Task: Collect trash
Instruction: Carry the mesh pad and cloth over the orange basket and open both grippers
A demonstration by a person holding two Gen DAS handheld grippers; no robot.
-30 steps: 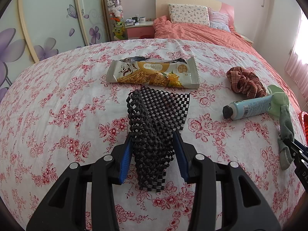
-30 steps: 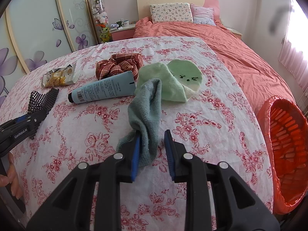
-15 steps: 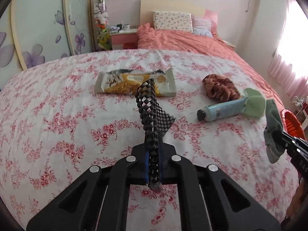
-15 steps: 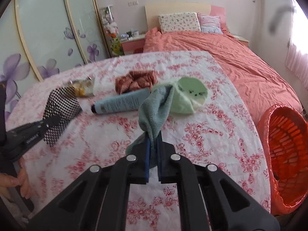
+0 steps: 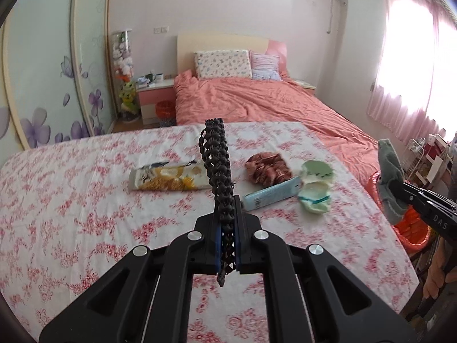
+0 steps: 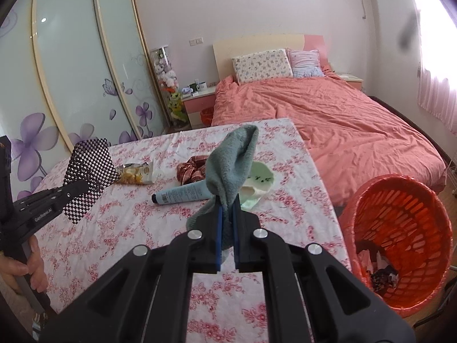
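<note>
We've got both tools loaded and up off the desk! The left tool [image 5: 227, 228] is clamped tight on the black mesh mat [image 5: 217, 165], which stands up from its pads in a narrow folded strip. The right tool [image 6: 227, 228] is pinched hard on the grey-green cloth [image 6: 231, 163], whose free end flops above the pads. So the step in hand, we'd say, is the carry: two pieces picked, neither dropped yet.

The orange basket [image 6: 400, 228] sits off the desk's right edge, near the right tool, with some scraps already in its bottom. Next we need to swing the cloth over that rim and let go, then bring the mat across. On the floral desk [image 6: 128, 228] the snack wrapper [image 5: 168, 178], blue tube [image 5: 271, 194], checked scrunchie [image 5: 268, 167] and pale green piece [image 5: 317, 184] are waiting.
</note>
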